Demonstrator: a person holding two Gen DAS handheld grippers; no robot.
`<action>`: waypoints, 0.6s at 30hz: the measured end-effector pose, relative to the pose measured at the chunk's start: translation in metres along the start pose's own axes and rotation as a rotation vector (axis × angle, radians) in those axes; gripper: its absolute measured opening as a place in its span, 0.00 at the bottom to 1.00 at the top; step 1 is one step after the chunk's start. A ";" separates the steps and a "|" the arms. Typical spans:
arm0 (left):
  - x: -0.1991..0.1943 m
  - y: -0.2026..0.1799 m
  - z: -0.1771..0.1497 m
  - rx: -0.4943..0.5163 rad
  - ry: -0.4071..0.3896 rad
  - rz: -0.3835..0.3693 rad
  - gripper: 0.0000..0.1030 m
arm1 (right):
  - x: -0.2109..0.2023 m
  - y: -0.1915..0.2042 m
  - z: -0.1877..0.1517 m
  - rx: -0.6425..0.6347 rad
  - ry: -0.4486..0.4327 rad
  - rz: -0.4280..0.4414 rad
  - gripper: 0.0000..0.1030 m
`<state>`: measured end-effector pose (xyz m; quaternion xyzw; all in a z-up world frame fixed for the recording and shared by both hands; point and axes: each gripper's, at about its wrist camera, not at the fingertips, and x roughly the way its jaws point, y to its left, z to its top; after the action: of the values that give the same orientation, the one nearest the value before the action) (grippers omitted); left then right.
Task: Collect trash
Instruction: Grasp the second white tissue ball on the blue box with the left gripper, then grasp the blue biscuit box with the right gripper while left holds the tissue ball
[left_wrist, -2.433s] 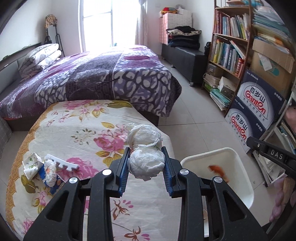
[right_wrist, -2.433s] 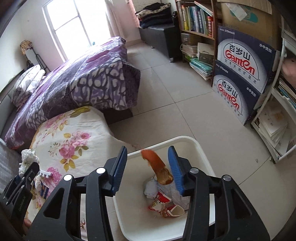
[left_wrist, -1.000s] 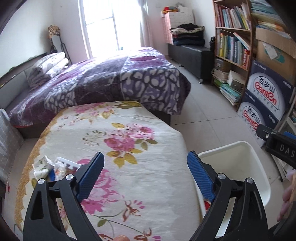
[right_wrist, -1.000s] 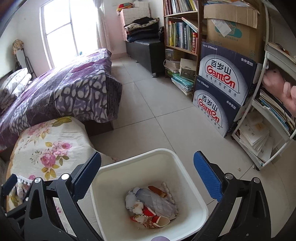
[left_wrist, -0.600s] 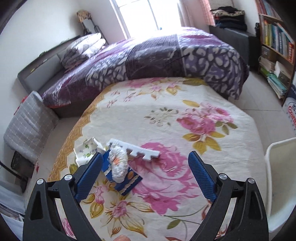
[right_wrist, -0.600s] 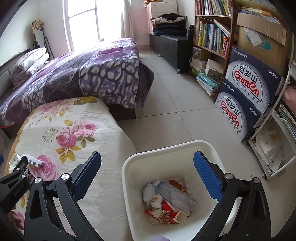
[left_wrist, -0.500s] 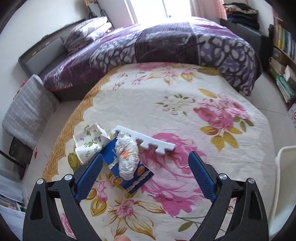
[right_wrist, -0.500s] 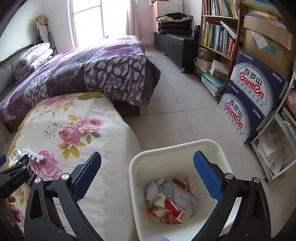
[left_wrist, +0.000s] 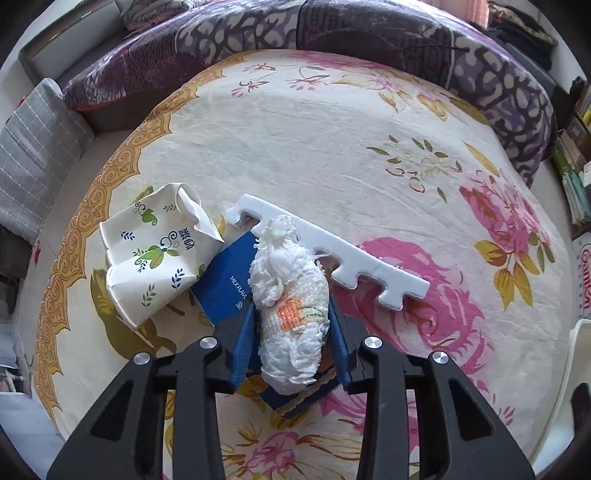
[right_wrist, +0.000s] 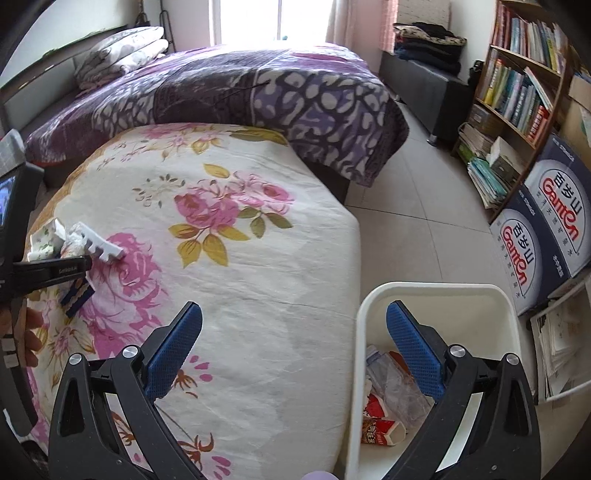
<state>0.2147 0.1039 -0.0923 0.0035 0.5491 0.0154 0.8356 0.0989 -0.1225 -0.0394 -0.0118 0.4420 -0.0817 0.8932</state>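
— Floral cream bedspread with pink roses fills the left wrist view, and a purple patterned blanket lies behind it. What's on the spread?

— A crumpled white tissue wad with an orange print lies on a flat blue carton, between a crushed white paper cup with green leaves and a notched white foam strip.

— And the left gripper?

— Its jaws have just been closing; the blue pads press the tissue wad from both sides, clamping it while it rests on the carton.

— The right gripper?

— Fingers wide apart, nothing between them. It hangs over the bedspread's edge and the white plastic bin on the tiled floor, just beside the bed. Wrappers and a clear bottle lie in the bin.
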 end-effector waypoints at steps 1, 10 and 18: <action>-0.005 0.004 0.000 -0.009 -0.004 -0.027 0.35 | 0.003 0.008 0.000 -0.023 0.007 0.025 0.93; -0.088 0.064 0.011 -0.131 -0.154 -0.151 0.35 | 0.020 0.097 0.005 -0.274 0.024 0.317 0.93; -0.133 0.117 0.007 -0.248 -0.240 -0.174 0.35 | 0.043 0.191 0.012 -0.470 0.049 0.455 0.93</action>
<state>0.1661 0.2167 0.0354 -0.1452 0.4377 0.0099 0.8873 0.1598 0.0582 -0.0840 -0.1166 0.4616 0.2240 0.8504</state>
